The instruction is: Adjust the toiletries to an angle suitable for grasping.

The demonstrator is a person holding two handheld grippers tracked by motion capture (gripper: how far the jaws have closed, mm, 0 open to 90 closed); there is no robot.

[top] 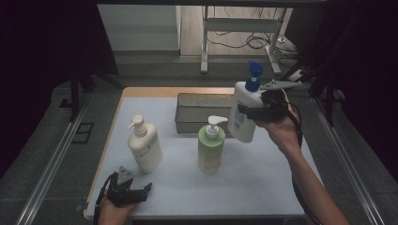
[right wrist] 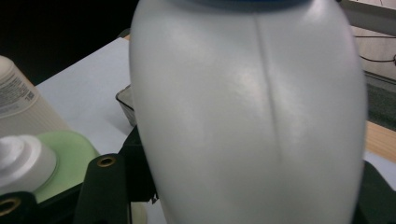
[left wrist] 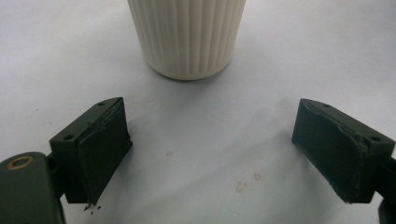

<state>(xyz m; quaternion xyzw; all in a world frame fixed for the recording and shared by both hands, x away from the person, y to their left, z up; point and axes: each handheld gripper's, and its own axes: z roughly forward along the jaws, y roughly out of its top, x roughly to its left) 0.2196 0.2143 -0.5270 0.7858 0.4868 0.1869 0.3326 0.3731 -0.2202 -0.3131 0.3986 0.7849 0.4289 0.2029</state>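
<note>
Table (top: 263,187): it was covered in white and carried a grey tray (top: 202,112) at the far side.
White bottle (top: 243,117): it had a blue pump and was up in the air, just right of the tray, tilted a bit.
Cream bottle (top: 145,149): it stood near the left.
Green bottle (top: 211,149): it stood in the middle.
Right gripper (top: 246,112): it squeezed the white bottle's middle.
Left gripper (top: 141,191): it lay spread wide at the near left edge, with nothing in it.

White table (top: 263,178), cream bottle (top: 145,147), green bottle (top: 211,149), grey tray (top: 199,112) (far side)
</note>
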